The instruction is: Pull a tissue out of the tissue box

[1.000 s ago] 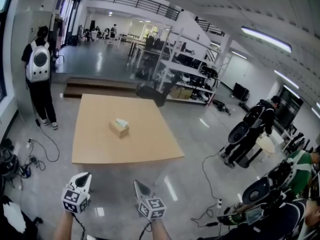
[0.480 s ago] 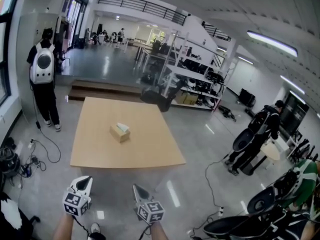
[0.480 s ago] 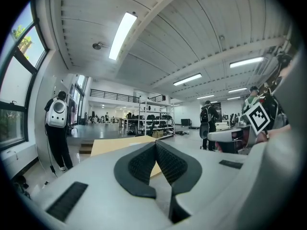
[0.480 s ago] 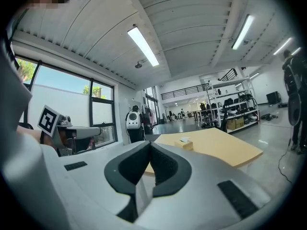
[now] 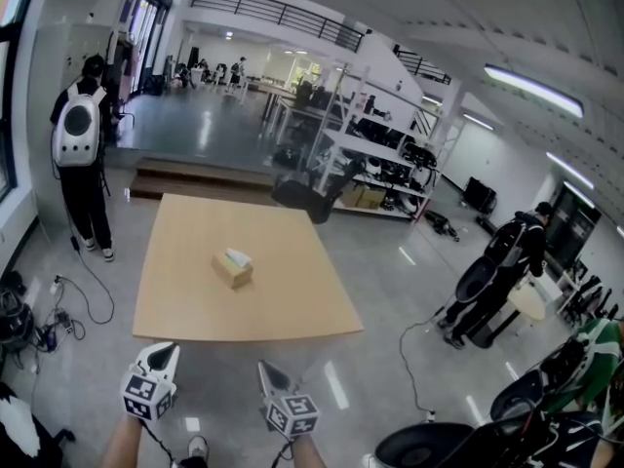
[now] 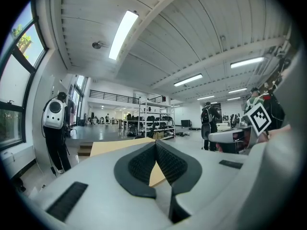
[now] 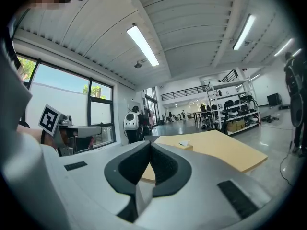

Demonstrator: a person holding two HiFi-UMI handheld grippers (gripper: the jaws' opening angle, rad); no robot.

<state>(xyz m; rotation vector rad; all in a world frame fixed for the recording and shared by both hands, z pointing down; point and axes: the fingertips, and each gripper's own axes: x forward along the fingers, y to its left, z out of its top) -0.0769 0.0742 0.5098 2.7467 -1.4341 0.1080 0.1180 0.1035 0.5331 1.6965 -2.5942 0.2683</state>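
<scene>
Approach step; tissue box [image 5: 232,268] well ahead of us. Left gripper [image 5: 167,348], right gripper [image 5: 265,367] closed, empty. Next: we reach, open.

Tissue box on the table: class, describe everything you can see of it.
The tissue box is a small tan block, cardboard by its look, lying flat near the middle of the light wooden table, turned askew to its edges. A white tissue sticks up from its top. Only the table touches it.
</scene>
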